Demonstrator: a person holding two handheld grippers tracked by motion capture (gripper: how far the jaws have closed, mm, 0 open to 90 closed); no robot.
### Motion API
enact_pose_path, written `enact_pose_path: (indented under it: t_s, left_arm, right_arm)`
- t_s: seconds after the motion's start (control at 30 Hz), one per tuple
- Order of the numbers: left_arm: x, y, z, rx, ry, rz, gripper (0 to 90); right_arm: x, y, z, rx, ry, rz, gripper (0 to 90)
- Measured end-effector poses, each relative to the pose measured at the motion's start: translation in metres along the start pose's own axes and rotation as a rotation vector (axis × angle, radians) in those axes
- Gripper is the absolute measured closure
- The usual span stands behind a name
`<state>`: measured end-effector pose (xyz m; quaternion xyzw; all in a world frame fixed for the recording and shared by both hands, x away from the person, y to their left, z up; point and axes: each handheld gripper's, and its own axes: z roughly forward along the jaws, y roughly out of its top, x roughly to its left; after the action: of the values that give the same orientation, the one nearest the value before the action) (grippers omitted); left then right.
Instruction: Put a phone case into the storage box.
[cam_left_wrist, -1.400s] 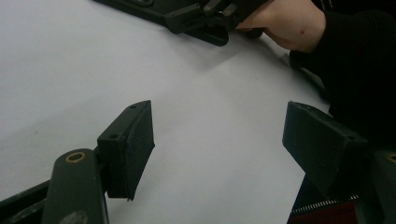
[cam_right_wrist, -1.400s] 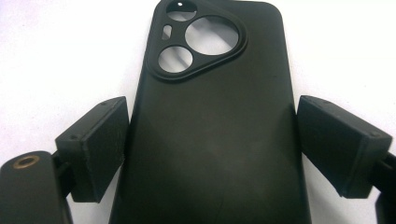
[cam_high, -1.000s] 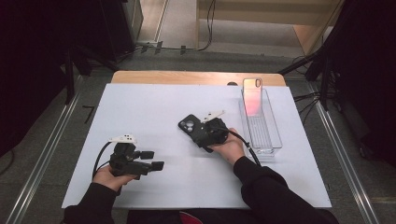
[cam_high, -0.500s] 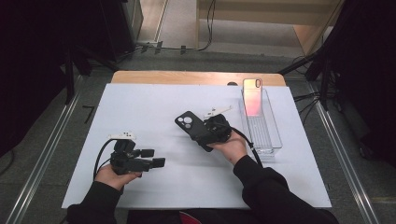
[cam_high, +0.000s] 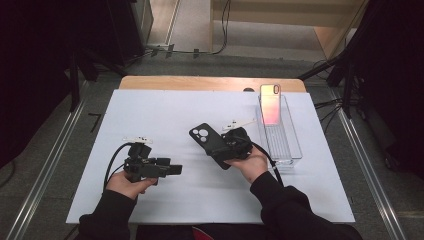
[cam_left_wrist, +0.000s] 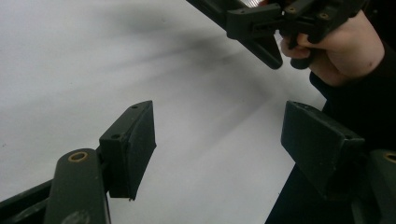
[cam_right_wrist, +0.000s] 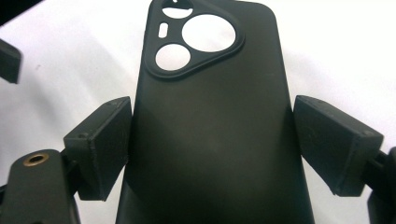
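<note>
Right gripper (cam_right_wrist: 210, 144): jaws clamped on long edges of black phone case (cam_right_wrist: 210, 121), one pad on each side; camera cutouts pointed away from hand. In high view, case (cam_high: 210, 144) was held above white counter (cam_high: 165, 115), right of centre, tilted toward far left. Left gripper (cam_left_wrist: 217, 140): jaws stood apart, nothing between them, having just closed slightly; it sat low over counter at near left (cam_high: 167, 169). Clear tray (cam_high: 287, 150) lay just right of right hand, pink phone case (cam_high: 270, 102) standing upright at its far end.

Clear bin (cam_high: 289, 150) w/ pink case (cam_high: 270, 104).
</note>
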<state>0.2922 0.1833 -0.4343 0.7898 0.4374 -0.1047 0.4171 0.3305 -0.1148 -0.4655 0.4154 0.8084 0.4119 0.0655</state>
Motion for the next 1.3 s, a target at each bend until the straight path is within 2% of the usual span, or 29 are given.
enact_pose_path:
  t_s: [0.27, 0.37, 0.6, 0.77, 0.87, 0.97, 1.17, 1.3]
  left_arm:
    - [-0.003, 0.012, 0.005, 0.0, 0.031, -0.001, 22.4]
    - [-0.003, 0.017, 0.007, -0.001, 0.039, -0.017, 22.3]
    - [-0.006, 0.027, 0.011, 0.002, 0.039, -0.015, 22.5]
    - [-0.009, 0.033, 0.017, 0.006, 0.055, -0.011, 22.6]
    - [-0.01, 0.036, 0.02, 0.003, 0.054, -0.012, 22.6]
    - [-0.011, 0.04, 0.023, -0.001, 0.054, -0.019, 22.6]
    - [-0.011, 0.048, 0.028, -0.012, 0.059, -0.033, 22.7]
    - [-0.01, 0.054, 0.03, -0.023, 0.068, -0.038, 22.7]
  right_arm:
    - [0.011, -0.008, -0.009, -0.027, -0.008, 0.06, 13.5]
    - [0.016, -0.011, -0.01, -0.036, -0.019, 0.066, 13.5]
    - [0.023, -0.022, -0.009, -0.06, -0.001, 0.151, 13.5]
    - [0.03, -0.027, -0.008, -0.1, 0.032, 0.215, 13.5]
    - [0.03, -0.031, -0.007, -0.118, 0.093, 0.291, 13.5]
    - [0.029, -0.033, -0.007, -0.135, 0.116, 0.322, 13.5]
    - [0.03, -0.037, -0.007, -0.184, 0.127, 0.382, 13.4]
    - [0.032, -0.038, -0.005, -0.21, 0.126, 0.402, 13.4]
